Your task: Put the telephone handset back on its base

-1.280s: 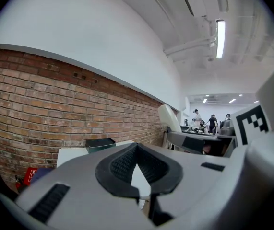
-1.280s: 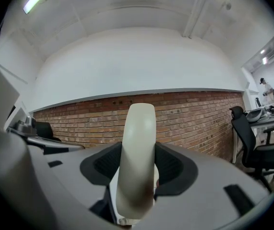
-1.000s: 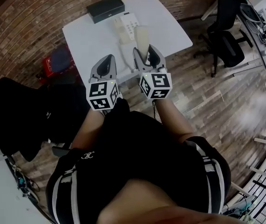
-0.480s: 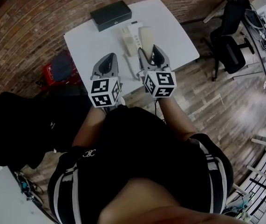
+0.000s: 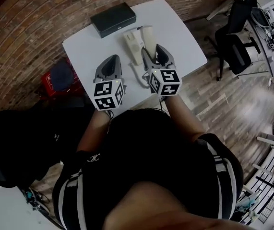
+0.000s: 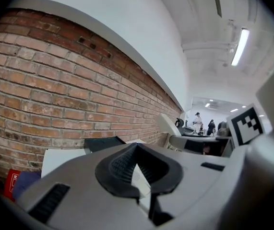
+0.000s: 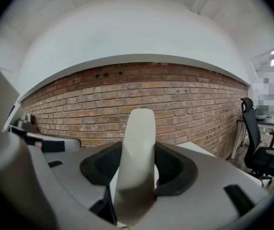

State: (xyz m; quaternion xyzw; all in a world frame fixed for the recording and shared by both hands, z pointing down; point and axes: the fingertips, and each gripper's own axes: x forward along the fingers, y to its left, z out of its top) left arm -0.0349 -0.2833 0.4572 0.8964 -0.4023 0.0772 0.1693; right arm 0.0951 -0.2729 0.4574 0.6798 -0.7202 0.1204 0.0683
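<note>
A cream telephone handset [image 5: 148, 36] sticks out forward from my right gripper [image 5: 157, 56], which is shut on it over the white table [image 5: 89, 47]. In the right gripper view the handset [image 7: 137, 152] stands up between the black pads [image 7: 172, 166], which press on both its sides. The cream phone base [image 5: 133, 44] lies on the table just left of the handset, with a cord [image 5: 137, 74] trailing toward the near edge. My left gripper [image 5: 109, 67] hovers over the table's near left part; its jaws [image 6: 136, 146] meet at the tips with nothing between them.
A black box [image 5: 113, 19] lies at the table's far edge, also seen from the left gripper [image 6: 103, 143]. A brick wall runs behind the table. A red and blue object [image 5: 55, 76] sits on the floor at left. A black office chair [image 5: 235, 37] stands at right.
My right gripper has carried the handset further forward over the table, so it now lies alongside the base. The left gripper kept its place beside it.
</note>
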